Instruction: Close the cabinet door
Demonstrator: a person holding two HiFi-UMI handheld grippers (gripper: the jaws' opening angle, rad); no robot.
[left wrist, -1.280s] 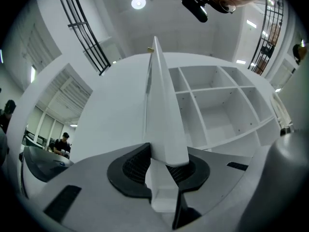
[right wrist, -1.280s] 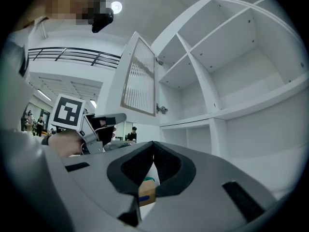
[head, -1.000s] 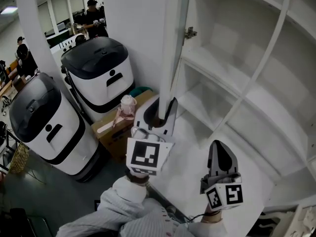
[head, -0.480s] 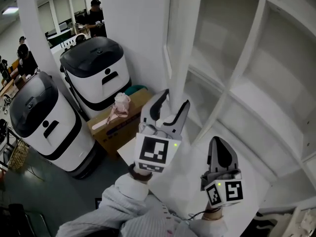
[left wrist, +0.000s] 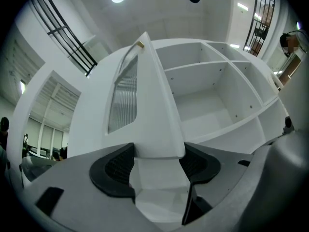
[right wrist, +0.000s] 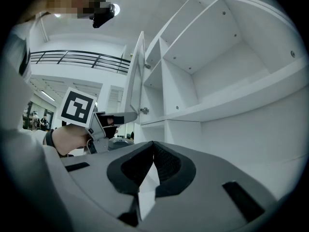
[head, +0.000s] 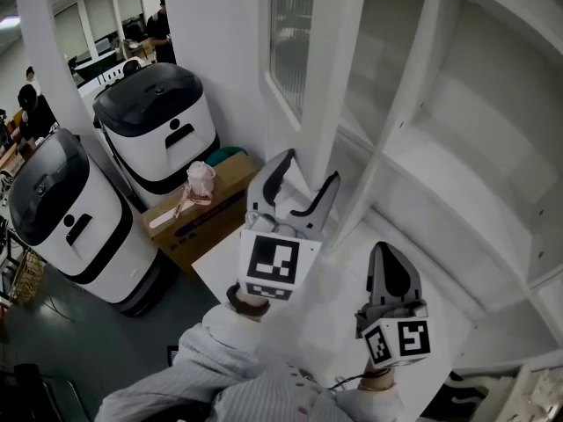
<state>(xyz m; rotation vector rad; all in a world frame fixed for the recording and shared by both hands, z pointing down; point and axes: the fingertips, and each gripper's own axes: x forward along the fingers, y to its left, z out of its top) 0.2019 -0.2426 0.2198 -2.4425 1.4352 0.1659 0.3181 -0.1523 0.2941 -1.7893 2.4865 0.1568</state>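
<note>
Head view: the door (head: 321, 77) now stands partly swung toward the cabinet (head: 457, 161). A second ago it stood edge-on to the camera, wide open, with a hinge in sight. Now its ribbed glass panel (head: 286, 33) faces the room and the hinge is covered. The door does not yet lie flush against the cabinet front; the compartments to its right remain exposed.

The left gripper (head: 310, 167) has travelled with the door. A second ago its jaws sat narrow on the lower door edge. They have just been opening and now stand spread wide. In the left gripper view the door edge (left wrist: 154, 115) sits between the pads (left wrist: 113, 168), which flank it closely but show no clamping.

The right gripper (head: 388, 258) hangs low in front of the shelves, well apart from the door. Its jaws are pressed together with nothing between them, as the right gripper view confirms (right wrist: 153, 151).

Assessment: the pulling phase appears complete and the grip is released. The task is roughly halfway; the remaining swing likely calls for a push on the door face or edge until it seats. An unheld door may stop short or drift back.

Writing: none is legible. The gripper cubes (head: 275, 266) carry black-and-white square markers only. The white units (head: 158, 126) at left carry a dark dot-and-bar mark, no letters. The box (head: 207, 209) shows no readable print.
</note>
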